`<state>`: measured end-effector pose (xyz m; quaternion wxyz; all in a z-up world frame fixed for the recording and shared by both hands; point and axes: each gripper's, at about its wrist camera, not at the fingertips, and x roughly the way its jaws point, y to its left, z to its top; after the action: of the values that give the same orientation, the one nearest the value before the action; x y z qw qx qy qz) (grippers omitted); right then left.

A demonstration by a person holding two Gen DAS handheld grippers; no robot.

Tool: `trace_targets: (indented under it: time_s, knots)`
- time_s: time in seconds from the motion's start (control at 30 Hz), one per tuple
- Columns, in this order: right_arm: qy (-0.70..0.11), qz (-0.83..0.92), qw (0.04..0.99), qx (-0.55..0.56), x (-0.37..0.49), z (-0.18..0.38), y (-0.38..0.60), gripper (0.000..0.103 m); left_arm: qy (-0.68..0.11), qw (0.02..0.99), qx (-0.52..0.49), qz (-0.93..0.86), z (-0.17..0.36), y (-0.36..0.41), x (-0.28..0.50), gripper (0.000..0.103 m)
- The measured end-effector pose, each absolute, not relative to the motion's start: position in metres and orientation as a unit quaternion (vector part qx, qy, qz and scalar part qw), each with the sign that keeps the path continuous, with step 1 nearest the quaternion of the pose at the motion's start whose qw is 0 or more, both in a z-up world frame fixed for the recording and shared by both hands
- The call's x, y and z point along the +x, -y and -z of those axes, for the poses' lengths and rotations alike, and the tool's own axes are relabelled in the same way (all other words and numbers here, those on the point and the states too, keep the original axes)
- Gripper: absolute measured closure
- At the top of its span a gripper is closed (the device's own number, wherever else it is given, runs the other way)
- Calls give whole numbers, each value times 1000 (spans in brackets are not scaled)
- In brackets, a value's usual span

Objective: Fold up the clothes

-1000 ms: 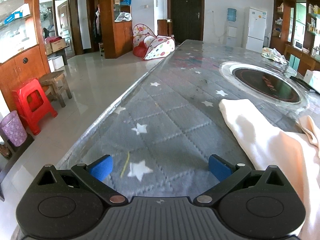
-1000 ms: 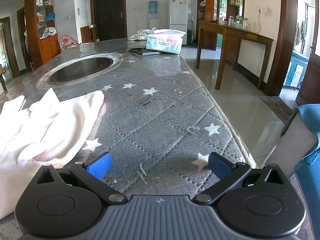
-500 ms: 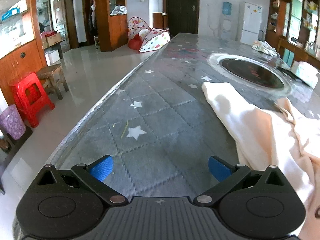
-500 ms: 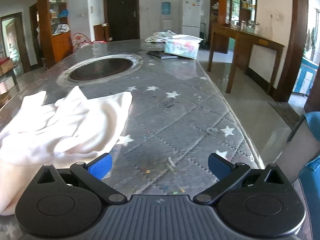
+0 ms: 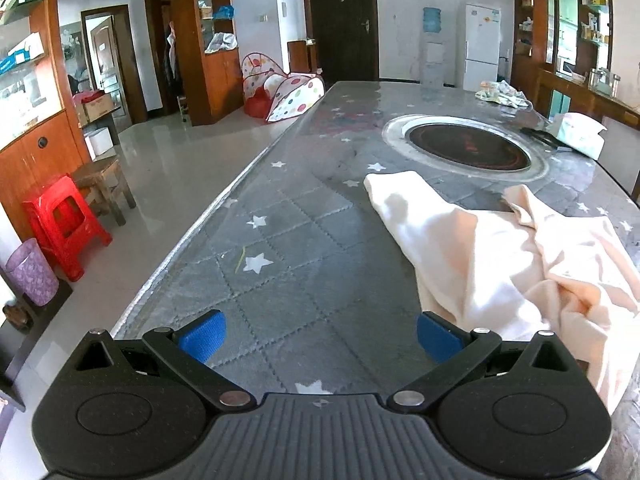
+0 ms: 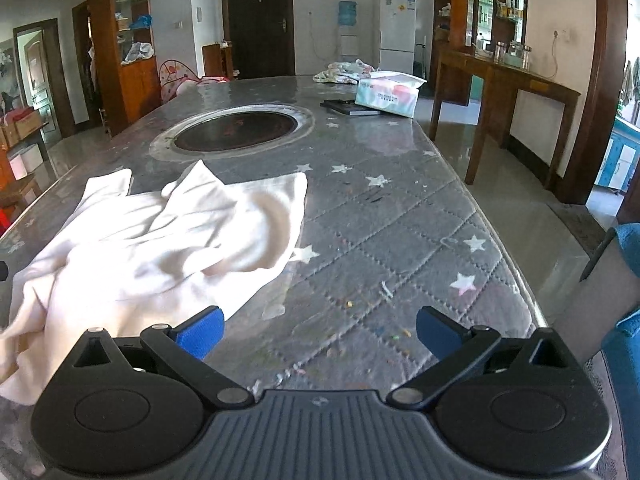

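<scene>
Left gripper [image 5: 320, 336] spread wide, blue pads empty, hovering over the grey star-print table [image 5: 288, 264]; right gripper [image 6: 319, 333] also spread, nothing between its pads. Cream garment [image 6: 168, 236] lies crumpled and unfolded on the table between the two grippers, its edge just beside the right gripper's left pad and near the left gripper's right pad, touching neither. Round dark inset [image 6: 236, 130] sits beyond the garment. Tissue pack [image 6: 387, 94] on the far end, partly on a dark flat item [image 6: 346, 107]; printing on the pack too small to read. Purple bin [image 5: 32, 272] on floor, contents hidden.
</scene>
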<state>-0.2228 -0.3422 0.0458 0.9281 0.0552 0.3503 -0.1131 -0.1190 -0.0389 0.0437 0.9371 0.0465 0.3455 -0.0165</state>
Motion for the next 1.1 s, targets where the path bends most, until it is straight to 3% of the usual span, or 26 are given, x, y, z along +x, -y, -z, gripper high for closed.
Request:
trace_targets:
  time_s: [1.1]
  knots:
    - [-327,84,941,33,-274,-66,289,0,-325,940,73,69,-53,53,-173,0]
